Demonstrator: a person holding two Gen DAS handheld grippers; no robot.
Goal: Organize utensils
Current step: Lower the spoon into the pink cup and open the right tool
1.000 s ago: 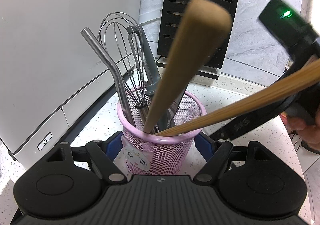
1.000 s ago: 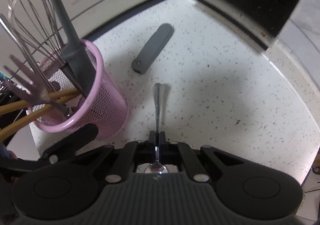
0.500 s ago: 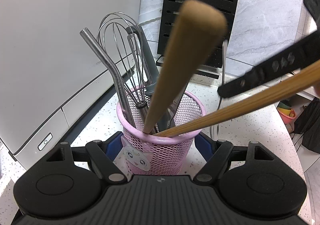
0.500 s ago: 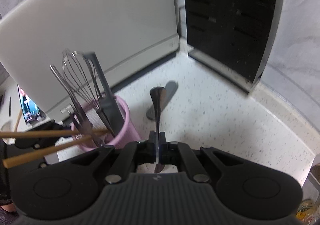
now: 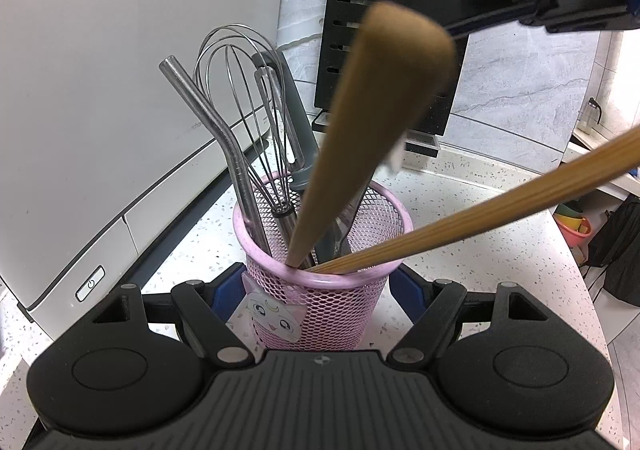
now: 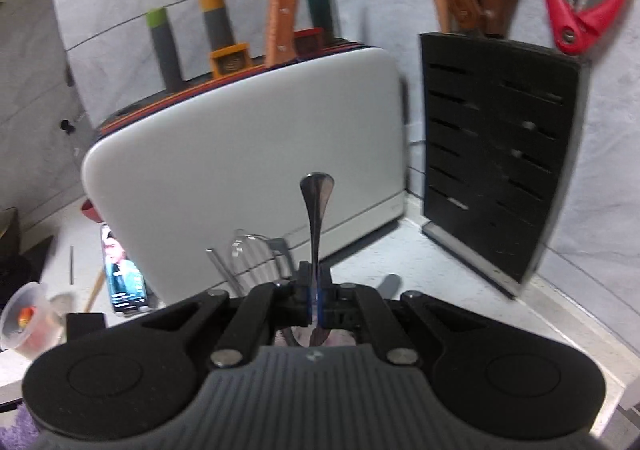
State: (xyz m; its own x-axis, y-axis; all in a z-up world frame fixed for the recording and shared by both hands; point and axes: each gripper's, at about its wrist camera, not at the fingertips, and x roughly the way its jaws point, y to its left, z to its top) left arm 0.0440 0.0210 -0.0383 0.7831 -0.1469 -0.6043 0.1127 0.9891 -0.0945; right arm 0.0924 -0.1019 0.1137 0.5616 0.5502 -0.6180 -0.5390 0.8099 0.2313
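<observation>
Between the pressed-together jaws of the right gripper a metal spoon is pinched, handle pointing away, above the pink mesh holder. That holder is clasped on both sides by the left gripper. A whisk, metal straw, wooden handle and chopsticks are held inside. Behind, a white appliance and black knife block are seen.

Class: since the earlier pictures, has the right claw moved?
Yes. The right claw, gripping the spoon, rose: the countertop dropped away and the knife block came level.
</observation>
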